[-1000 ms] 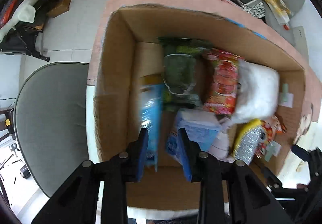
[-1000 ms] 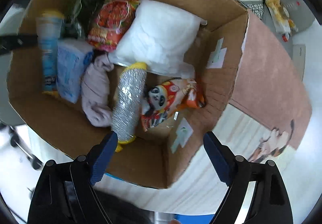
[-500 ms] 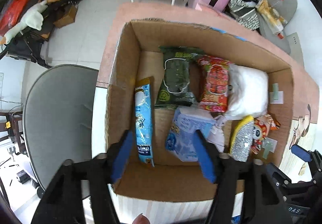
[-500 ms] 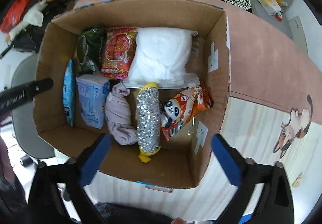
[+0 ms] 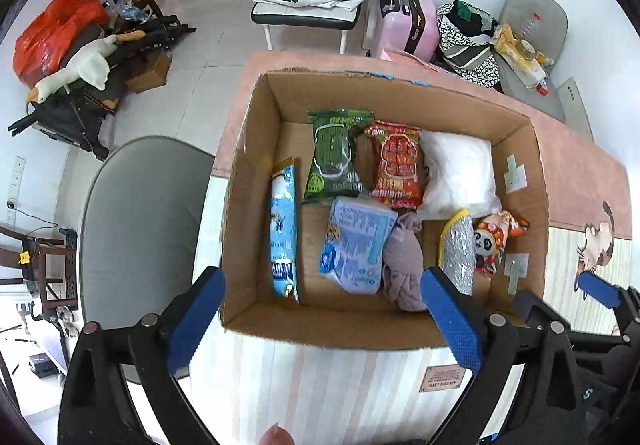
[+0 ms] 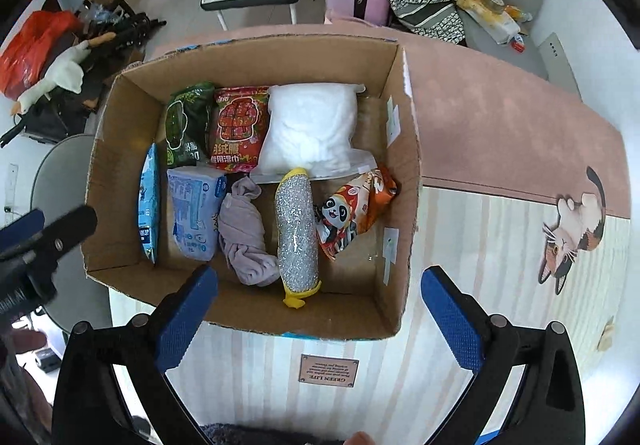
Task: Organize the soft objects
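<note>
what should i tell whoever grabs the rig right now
Left gripper: open, empty, above the near edge of the cardboard box.
Right gripper: open, empty, also above the near edge.
In the box: blue snack stick by the left wall, green pack, red pack, white pillow bag, blue tissue pack, grey cloth, silver scrubber, panda pack.
Done: eight items boxed.
Left: nothing visibly waiting outside.

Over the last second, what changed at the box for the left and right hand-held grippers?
The left hand-held gripper let go of the long blue packet, opened wide and pulled up and back from the cardboard box; the packet now lies along the box's left wall. The right hand-held gripper also drew back, open and empty as before. The other packs, cloth and sponge kept their places.
</note>
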